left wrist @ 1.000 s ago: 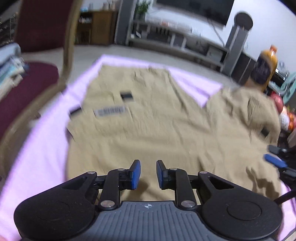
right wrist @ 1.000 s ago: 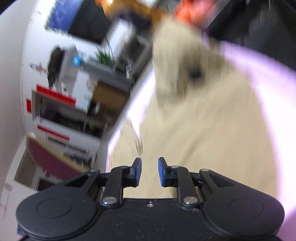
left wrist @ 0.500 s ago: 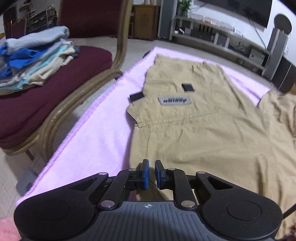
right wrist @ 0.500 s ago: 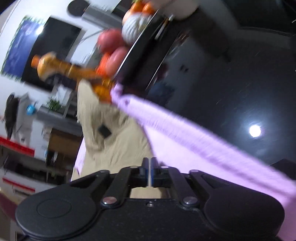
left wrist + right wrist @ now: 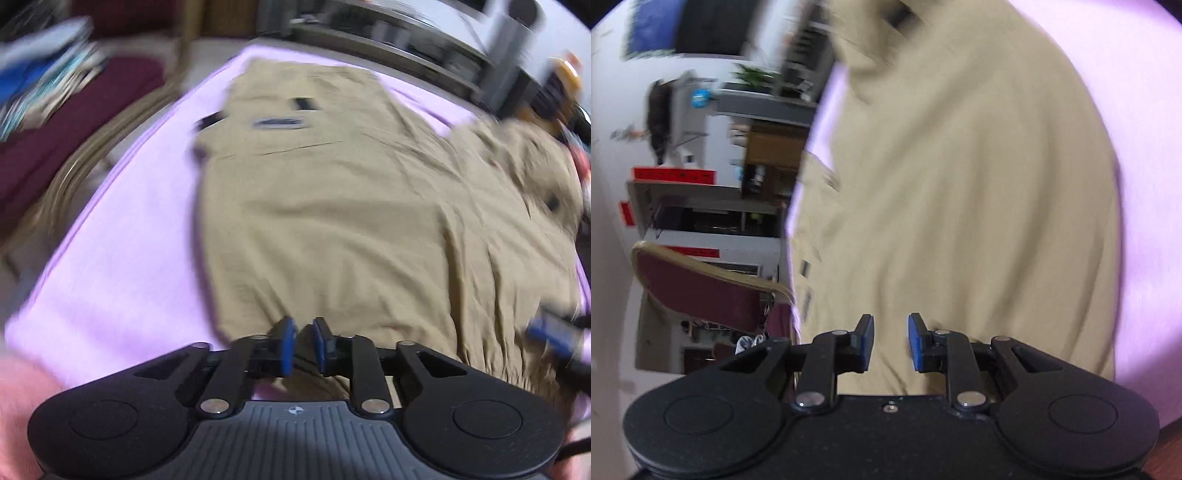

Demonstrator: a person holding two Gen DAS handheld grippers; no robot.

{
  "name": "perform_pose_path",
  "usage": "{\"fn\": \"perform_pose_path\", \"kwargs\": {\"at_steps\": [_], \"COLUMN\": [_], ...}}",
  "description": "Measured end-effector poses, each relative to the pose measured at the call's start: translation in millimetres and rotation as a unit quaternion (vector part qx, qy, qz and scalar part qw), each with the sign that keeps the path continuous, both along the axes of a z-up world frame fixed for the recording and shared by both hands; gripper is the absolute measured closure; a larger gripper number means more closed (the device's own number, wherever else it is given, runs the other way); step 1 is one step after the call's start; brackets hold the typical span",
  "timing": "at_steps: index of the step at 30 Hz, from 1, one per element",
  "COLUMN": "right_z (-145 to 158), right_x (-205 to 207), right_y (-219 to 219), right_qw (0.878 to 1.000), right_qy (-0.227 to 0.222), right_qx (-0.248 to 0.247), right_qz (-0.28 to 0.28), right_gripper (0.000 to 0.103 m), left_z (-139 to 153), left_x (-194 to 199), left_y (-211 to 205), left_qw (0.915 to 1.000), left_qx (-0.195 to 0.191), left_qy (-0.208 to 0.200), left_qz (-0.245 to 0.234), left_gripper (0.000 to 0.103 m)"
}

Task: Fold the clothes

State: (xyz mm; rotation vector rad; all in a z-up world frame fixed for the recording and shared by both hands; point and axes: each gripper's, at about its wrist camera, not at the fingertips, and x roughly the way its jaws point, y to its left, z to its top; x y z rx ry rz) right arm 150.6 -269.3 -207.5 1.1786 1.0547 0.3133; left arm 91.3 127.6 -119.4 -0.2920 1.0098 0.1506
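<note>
The khaki trousers (image 5: 332,206) are lying spread open on the lilac cloth (image 5: 122,258) that covers the worktop, with the waistband end toward the far edge and one leg running off toward the right edge, where it is bunching into wrinkles. No fold is visible in either view, so the task is judged to be at its start: the garment is laid out but the first fold is not yet made, and all folding steps are remaining. The left gripper (image 5: 303,343) is hovering over the near hem of the trousers, close to the near edge of the worktop, with its blue pads standing narrowly apart; fabric is showing in the gap, but blur is preventing a firm reading of whether the pads are pressing on it. The right gripper (image 5: 891,341) is pointing along the length of the trousers (image 5: 960,192), with the garment filling the area ahead of its fingertips and the lilac cloth (image 5: 1145,221) showing along the right side. Its jaws are closing, a clear gap is showing between the pads, and the fabric is lying beyond and below them, not clamped. A stack of other clothes (image 5: 44,81) is resting on a maroon chair (image 5: 74,147) beside the left edge.
</note>
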Motion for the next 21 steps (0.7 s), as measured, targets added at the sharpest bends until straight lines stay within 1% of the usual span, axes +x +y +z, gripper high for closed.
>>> {"fn": "perform_pose_path", "kwargs": {"at_steps": [1, 2, 4, 5, 7, 8, 9, 10, 11, 12, 14, 15, 17, 18, 21], "right_z": [-5, -8, -11, -9, -3, 2, 10, 19, 27, 36, 51, 57, 59, 53, 28], "right_x": [-1, -3, -12, -20, -30, -35, -39, -44, -48, -51, -51, -50, -46, -45, -48], "right_y": [-4, -11, -32, -43, -63, -71, -75, -80, -85, -89, -83, -78, -59, -50, -32], "right_qw": [1.000, 1.000, 0.998, 0.997, 0.993, 0.992, 0.991, 0.991, 0.990, 0.990, 0.993, 0.994, 0.996, 0.997, 0.998], "right_qy": [0.008, 0.014, 0.022, 0.027, 0.032, 0.034, 0.026, 0.018, 0.010, 0.001, -0.022, -0.031, -0.033, -0.026, 0.017], "right_qx": [-0.008, -0.013, 0.004, -0.002, -0.015, -0.017, -0.024, -0.031, -0.039, -0.045, -0.058, -0.066, -0.078, -0.076, -0.046], "right_qz": [-0.003, -0.011, -0.051, -0.074, -0.110, -0.123, -0.126, -0.129, -0.132, -0.132, -0.098, -0.078, -0.032, -0.012, 0.033], "right_gripper": [0.099, 0.103, 0.103, 0.103, 0.103, 0.100, 0.093, 0.090, 0.087, 0.087, 0.086, 0.086, 0.086, 0.086, 0.084], "left_z": [-1, -2, 0, 3, 8, 12, 17, 22, 29, 36, 44, 44, 35, 30, 14], "left_x": [-3, -8, -15, -18, -26, -30, -33, -37, -39, -40, -39, -37, -34, -32, -27], "left_y": [9, 17, 24, 26, 27, 27, 26, 26, 21, 12, -14, -28, -50, -59, -70], "left_qw": [0.9997, 0.9990, 0.9976, 0.9970, 0.9952, 0.9952, 0.9957, 0.9960, 0.9969, 0.9974, 0.9959, 0.9941, 0.9918, 0.9902, 0.9877], "left_qx": [-0.011, -0.021, -0.025, -0.015, 0.019, 0.020, 0.014, 0.009, 0.002, -0.006, -0.005, -0.002, 0.002, 0.004, 0.018], "left_qy": [0.006, 0.010, 0.011, 0.013, 0.018, 0.010, -0.004, -0.018, -0.037, -0.059, -0.087, -0.093, -0.078, -0.068, -0.042], "left_qz": [0.021, 0.039, 0.063, 0.074, 0.094, 0.096, 0.092, 0.088, 0.070, 0.041, -0.024, -0.056, -0.101, -0.122, -0.149], "left_gripper": [0.090, 0.090, 0.090, 0.090, 0.091, 0.092, 0.093, 0.093, 0.093, 0.090, 0.083, 0.081, 0.081, 0.081, 0.081]}}
